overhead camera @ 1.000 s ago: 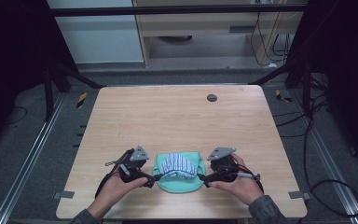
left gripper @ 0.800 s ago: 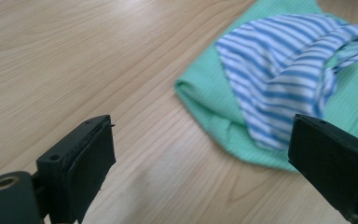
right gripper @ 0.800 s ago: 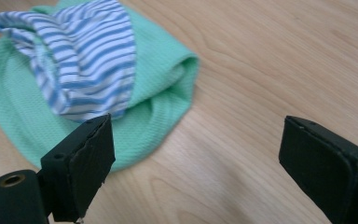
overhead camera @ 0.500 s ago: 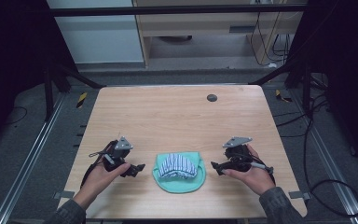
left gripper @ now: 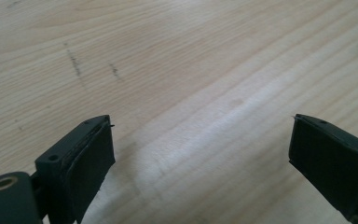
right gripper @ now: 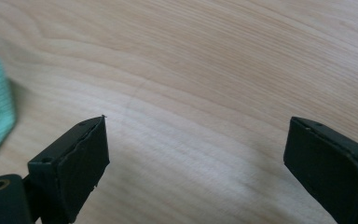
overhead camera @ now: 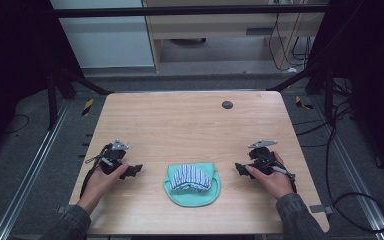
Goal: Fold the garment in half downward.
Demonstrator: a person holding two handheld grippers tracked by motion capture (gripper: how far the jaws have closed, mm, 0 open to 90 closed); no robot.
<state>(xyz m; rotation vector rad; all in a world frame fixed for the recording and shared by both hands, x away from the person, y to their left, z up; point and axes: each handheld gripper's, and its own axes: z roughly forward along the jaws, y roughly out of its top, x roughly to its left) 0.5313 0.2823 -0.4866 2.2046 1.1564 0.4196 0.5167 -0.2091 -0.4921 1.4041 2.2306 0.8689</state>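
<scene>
Lying near the front edge of the wooden table in the high view, a striped cloth sits on a green cloth between left gripper and right gripper, both apart from it; left gripper view: jaws spread over bare wood; right gripper view: jaws spread, green cloth edge at left.

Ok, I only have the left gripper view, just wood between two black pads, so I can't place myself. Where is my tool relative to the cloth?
Observer: The left tool sits apart from the green cloth, to its left, near the table's front edge.
Operator: Anything on the cloth?
Observer: A folded blue-and-white striped cloth lies on its far half.
Operator: And the other tool?
Observer: The right tool is on the cloth's right side, jaws wide apart, holding nothing.
</scene>
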